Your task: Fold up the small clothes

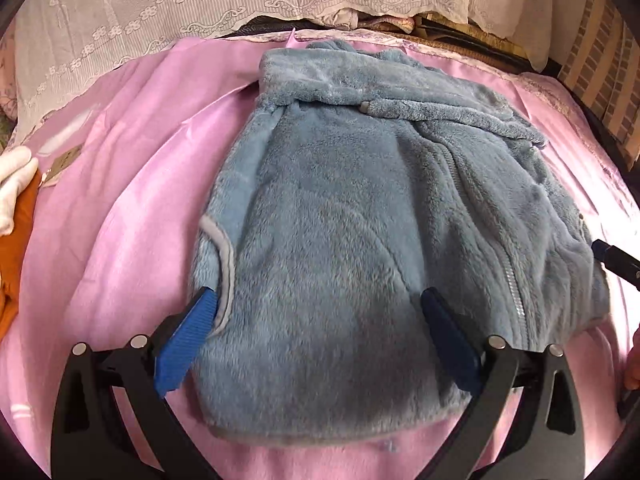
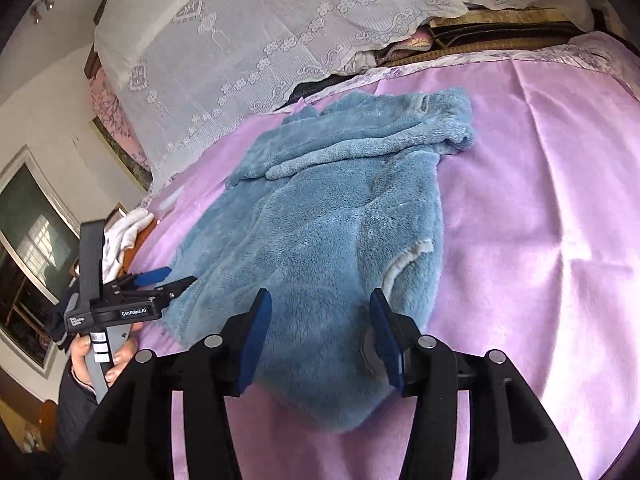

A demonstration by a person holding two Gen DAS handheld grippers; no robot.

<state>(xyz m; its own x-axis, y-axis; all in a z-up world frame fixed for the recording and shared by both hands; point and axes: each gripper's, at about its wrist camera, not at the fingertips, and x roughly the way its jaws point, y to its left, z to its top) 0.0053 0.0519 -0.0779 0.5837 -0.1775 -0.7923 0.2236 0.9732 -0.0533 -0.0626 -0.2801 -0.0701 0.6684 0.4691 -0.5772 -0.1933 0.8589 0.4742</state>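
Blue fleece jacket (image 1: pixel 360 216): lying folded on the pink bedsheet (image 1: pixel 120 240), hood at the far end. Left tongs (image 1: pixel 316 308): standing released, pads straddling the near hem. Right tongs (image 2: pixel 320 320): spread likewise, fleece sitting between them ungripped. Lace-covered pillows (image 1: pixel 160 12): lining the far side.

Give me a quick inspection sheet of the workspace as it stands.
Surface: pink sheet, wrinkled.
Job's things: blue fleece jacket lying partly folded, zip showing.
Clutter: white and orange clothes at the left edge.
Grippers: left gripper open, jacket hem between its jaws; right gripper open over the jacket's near end.
Cables: nothing seen.
Surroundings: lace cover over bedding behind; framed window on the wall.
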